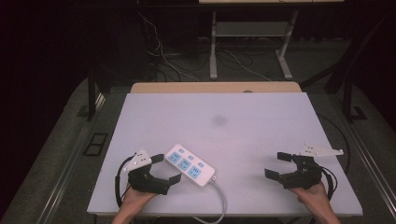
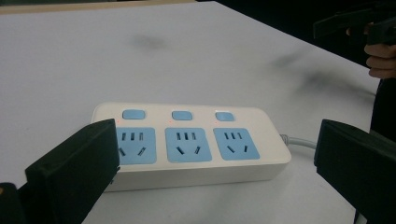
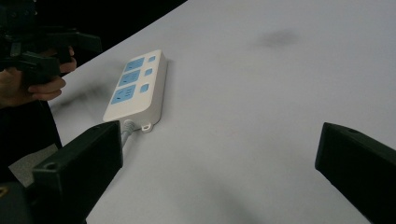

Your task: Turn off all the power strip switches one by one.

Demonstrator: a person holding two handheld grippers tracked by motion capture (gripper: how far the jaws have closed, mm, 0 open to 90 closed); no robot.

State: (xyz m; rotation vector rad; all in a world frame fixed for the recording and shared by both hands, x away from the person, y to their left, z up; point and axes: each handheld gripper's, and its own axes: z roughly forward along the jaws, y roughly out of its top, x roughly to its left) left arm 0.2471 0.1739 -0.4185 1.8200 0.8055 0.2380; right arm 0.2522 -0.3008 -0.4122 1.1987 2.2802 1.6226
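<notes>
White power strip (image 2: 189, 147) lies just beyond the left gripper's (image 2: 215, 163) open fingers.

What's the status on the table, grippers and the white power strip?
Left gripper open, empty, beside the white three-socket power strip with blue faces. Right gripper open, empty, well clear. Strip flat on white table, cable trailing off near edge. Nothing in the way.

Left gripper (image 1: 166, 169), right gripper (image 1: 279, 164): jaws spread.
</notes>
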